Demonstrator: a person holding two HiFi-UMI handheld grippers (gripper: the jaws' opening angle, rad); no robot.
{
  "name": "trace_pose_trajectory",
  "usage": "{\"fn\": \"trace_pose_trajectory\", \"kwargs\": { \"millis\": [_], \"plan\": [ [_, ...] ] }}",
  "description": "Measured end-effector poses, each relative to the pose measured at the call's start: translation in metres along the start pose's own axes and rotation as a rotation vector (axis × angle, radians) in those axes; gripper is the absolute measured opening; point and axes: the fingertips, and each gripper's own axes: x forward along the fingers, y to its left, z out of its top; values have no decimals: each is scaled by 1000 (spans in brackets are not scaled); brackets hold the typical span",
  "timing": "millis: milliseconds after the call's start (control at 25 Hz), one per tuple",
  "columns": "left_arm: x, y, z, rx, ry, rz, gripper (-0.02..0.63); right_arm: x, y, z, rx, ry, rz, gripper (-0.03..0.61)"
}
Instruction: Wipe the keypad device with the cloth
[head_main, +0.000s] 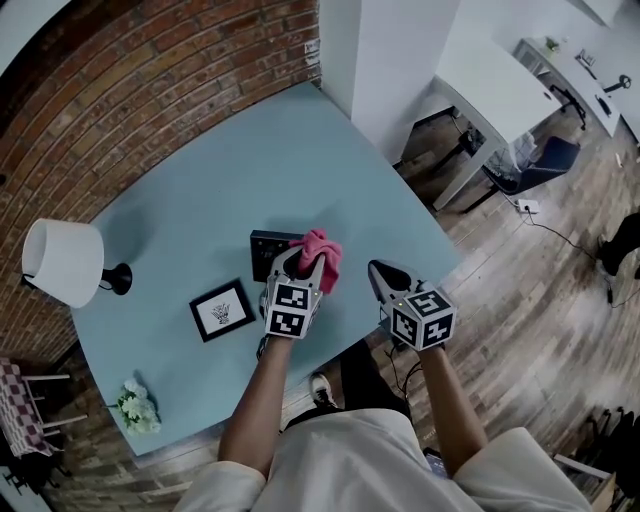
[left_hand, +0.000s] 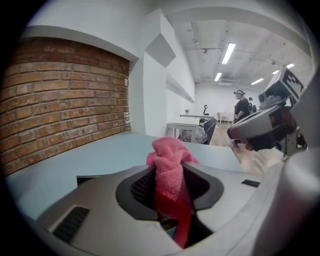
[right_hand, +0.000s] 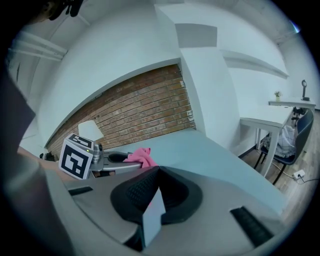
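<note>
left hand-held gripper (head_main: 303, 262) clamps pink cloth (head_main: 324, 254) | black square keypad device (head_main: 266, 249) under its tips, mid-frame | right hand-held gripper (head_main: 384, 273) closed, empty, farther

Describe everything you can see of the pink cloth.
The pink cloth looks like soft, fuzzy terry or microfibre. It is bunched, not spread flat, and is clamped between the jaws of the left hand-held gripper. A crumpled wad sticks out past the tips, and a narrower tail hangs back between the jaws. From the head view it sits over the right edge of the dark keypad device on the pale blue table. Whether it touches the device cannot be told.
</note>
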Motion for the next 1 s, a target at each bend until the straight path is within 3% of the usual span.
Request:
{"fn": "trace_pose_trajectory", "kwargs": {
  "millis": [520,720,1000],
  "plan": [
    [-10,-21,-75,-120,118,-45,158,-22,26,15,-42,-45,-6,3],
    [-16,-30,-89,-120,165,-74,158,-39,34,19,-50,-70,-36,5],
    [-48,-20,-67,-120,86,-96,158,-79,51,33,-40,-122,-92,3]
  ]
}}
